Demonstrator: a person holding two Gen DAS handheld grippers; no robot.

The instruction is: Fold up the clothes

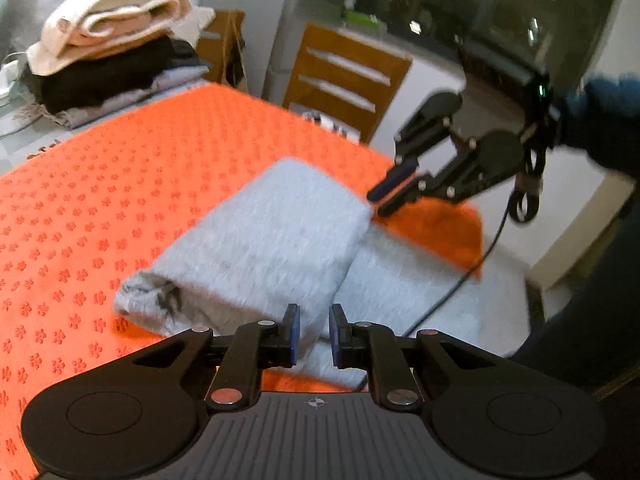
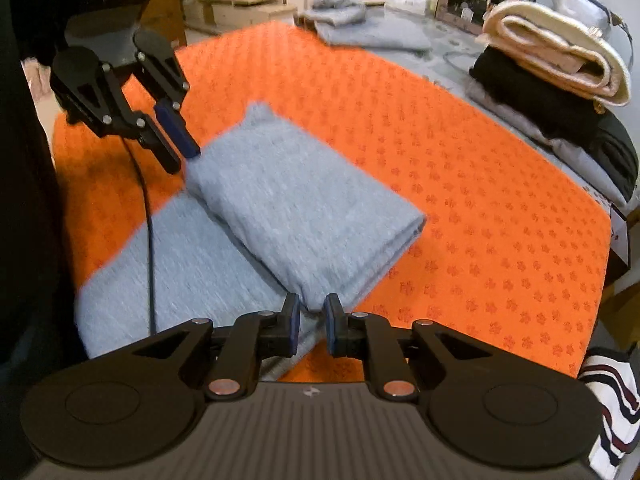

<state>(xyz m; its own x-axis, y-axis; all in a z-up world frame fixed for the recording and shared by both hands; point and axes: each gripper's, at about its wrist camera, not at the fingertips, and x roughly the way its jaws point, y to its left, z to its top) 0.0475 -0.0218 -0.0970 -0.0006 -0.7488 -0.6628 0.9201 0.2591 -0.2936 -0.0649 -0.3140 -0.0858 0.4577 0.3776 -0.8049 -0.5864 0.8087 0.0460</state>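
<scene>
A grey knit garment [image 1: 264, 232] lies on the orange patterned mat [image 1: 80, 208], its upper part folded over a lower layer that runs toward the near edge. My left gripper [image 1: 315, 332] is shut on one near corner of the folded layer, with cloth between its pads. The right wrist view shows the same garment [image 2: 304, 200] and my left gripper [image 2: 186, 160] at that corner. My right gripper [image 2: 311, 320] is shut on the other near corner. From the left wrist view, my right gripper [image 1: 380, 200] pinches the fold's edge.
A stack of folded clothes [image 1: 108, 40], cream on black on grey, sits at the mat's far side [image 2: 560, 80]. More grey clothing [image 2: 360, 28] lies beyond the mat. A black cable [image 2: 150, 240] crosses the lower layer. A striped cloth [image 2: 612, 400] hangs at the right.
</scene>
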